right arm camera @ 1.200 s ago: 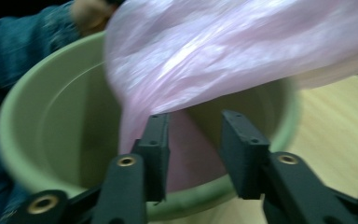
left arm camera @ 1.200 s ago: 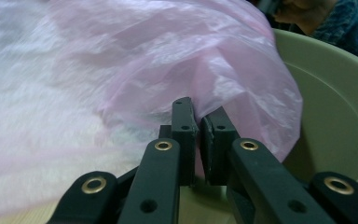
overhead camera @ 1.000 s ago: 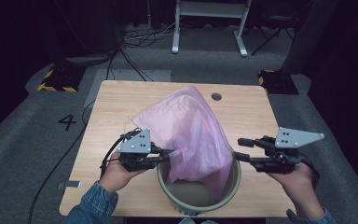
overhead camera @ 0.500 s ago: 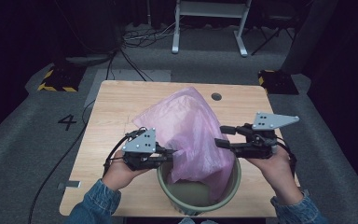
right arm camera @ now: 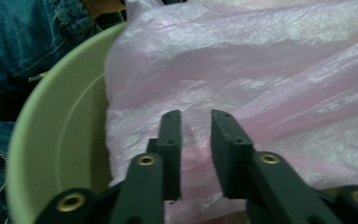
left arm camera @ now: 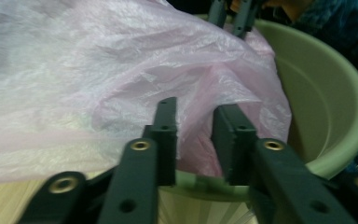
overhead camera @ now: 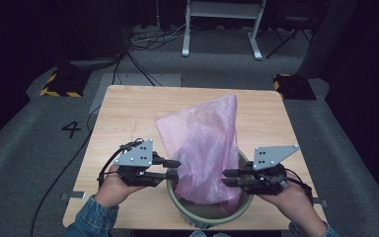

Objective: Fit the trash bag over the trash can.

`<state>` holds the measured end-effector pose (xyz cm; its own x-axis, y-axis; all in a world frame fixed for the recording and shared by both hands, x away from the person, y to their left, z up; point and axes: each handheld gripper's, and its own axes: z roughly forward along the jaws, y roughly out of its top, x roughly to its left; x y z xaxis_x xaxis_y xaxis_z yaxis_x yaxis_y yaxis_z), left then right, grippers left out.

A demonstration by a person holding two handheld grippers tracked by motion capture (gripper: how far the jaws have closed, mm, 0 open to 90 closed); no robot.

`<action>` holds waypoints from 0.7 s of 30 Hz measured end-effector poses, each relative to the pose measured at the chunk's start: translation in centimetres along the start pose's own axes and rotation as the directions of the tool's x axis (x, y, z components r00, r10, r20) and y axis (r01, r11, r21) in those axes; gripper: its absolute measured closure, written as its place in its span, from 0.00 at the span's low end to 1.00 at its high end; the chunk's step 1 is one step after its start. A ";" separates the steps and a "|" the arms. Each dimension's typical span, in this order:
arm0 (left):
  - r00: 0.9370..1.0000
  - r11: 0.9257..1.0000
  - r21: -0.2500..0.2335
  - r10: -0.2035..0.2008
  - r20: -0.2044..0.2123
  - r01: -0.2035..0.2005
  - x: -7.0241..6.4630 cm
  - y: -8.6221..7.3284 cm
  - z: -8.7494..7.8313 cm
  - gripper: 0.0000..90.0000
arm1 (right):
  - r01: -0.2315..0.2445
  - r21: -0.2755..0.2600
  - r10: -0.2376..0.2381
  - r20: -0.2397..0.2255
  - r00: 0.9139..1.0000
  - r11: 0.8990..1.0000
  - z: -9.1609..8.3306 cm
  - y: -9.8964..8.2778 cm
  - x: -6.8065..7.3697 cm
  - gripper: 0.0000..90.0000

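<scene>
Bag (overhead camera: pixel 205 148) in bin (overhead camera: pixel 212 217), unheld

digit "4" (overhead camera: pixel 71 129) marked on grey floor (overhead camera: pixel 24 148) left of the table (overhead camera: pixel 123 111)

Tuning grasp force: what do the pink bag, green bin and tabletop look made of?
Pink bag: thin plastic film, it seems; translucent, crinkled, faintly glossy in both gripper views.
Green bin: likely moulded plastic; smooth, matte pale-green wall with a rolled rim.
Tabletop: wood or wood-look laminate; light grain lines, low sheen. Cannot tell which.
</scene>
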<state>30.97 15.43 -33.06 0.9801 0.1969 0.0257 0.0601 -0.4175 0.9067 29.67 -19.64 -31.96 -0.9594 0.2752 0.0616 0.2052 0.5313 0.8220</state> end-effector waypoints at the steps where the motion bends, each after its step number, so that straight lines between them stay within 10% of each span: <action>1: 1.000 1.000 -0.008 -0.008 -0.021 0.007 0.2 0.1 -0.4 0.64 | -0.002 -0.025 0.003 0.021 1.000 1.000 -0.5 -0.2 0.1 0.67; 11: 0.993 0.998 -0.038 -0.051 -0.108 0.047 1.2 0.5 -1.4 0.56 | 0.005 -0.179 0.034 0.214 0.976 0.984 -3.4 1.3 -3.3 0.42; 21: 0.989 0.993 -0.065 -0.101 -0.111 0.094 3.1 0.4 -0.4 0.56 | -0.130 -0.200 0.173 0.213 0.961 0.971 0.0 2.6 -8.4 0.35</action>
<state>33.99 16.18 -32.44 0.9420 0.3350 -0.0195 0.1396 -0.3384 0.9306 38.28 -20.57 -30.34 -0.8456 0.5276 0.0808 0.2857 0.3194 0.9035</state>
